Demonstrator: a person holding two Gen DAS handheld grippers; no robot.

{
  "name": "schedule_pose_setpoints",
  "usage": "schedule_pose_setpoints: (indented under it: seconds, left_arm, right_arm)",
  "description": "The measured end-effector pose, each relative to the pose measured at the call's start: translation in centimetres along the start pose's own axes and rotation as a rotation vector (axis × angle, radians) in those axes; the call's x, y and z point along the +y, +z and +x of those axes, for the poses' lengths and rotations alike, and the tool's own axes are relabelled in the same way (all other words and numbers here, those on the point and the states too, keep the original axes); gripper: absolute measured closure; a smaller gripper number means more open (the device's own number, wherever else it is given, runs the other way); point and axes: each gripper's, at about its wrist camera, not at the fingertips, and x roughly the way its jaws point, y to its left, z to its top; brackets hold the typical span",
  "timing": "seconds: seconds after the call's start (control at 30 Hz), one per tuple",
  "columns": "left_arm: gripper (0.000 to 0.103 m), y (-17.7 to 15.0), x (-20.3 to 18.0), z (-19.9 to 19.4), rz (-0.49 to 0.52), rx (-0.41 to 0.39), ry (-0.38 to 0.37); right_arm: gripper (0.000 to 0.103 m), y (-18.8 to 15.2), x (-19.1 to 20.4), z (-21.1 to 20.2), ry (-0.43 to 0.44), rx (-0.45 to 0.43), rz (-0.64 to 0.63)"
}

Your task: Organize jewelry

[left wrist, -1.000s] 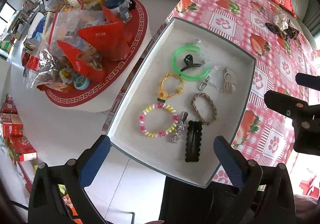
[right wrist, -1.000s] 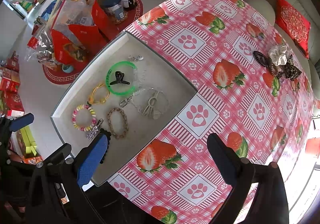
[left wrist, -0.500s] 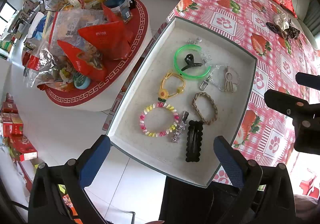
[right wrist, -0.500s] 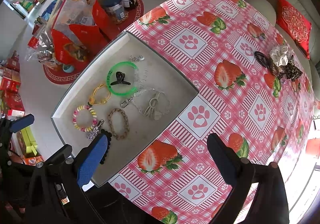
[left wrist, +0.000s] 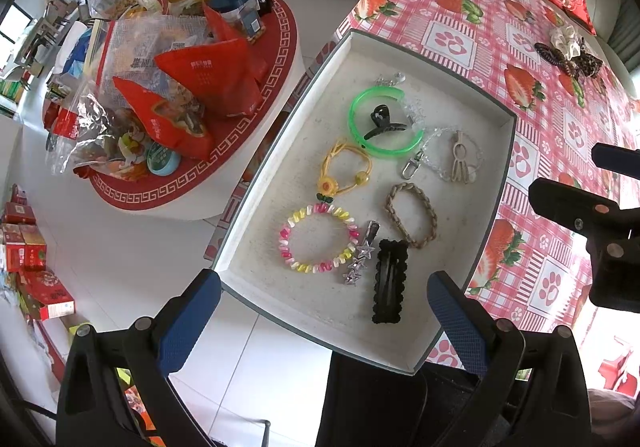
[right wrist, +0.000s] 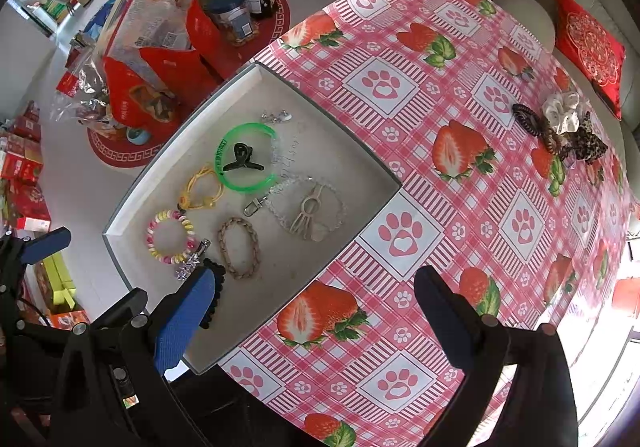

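Tray [left wrist: 506,151] drifted slightly nearer, below left gripper [left wrist: 320,323], jaws spread

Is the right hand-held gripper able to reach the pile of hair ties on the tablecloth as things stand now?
Probably yes. The right hand-held gripper is open and holds nothing, and between it and the hair ties lies only bare tablecloth. The tray sits off to its left, out of the way.
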Motion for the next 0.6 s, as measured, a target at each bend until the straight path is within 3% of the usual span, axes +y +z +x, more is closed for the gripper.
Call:
schedule_pose_setpoints:
  seconds: [0.6]
  left_arm:
    - [0.000,0.36,-0.21,0.01,0.008,0.008,-0.006]
  right_arm:
    - [0.003,0.05,0.15,0.25,0.007,0.007,-0.006]
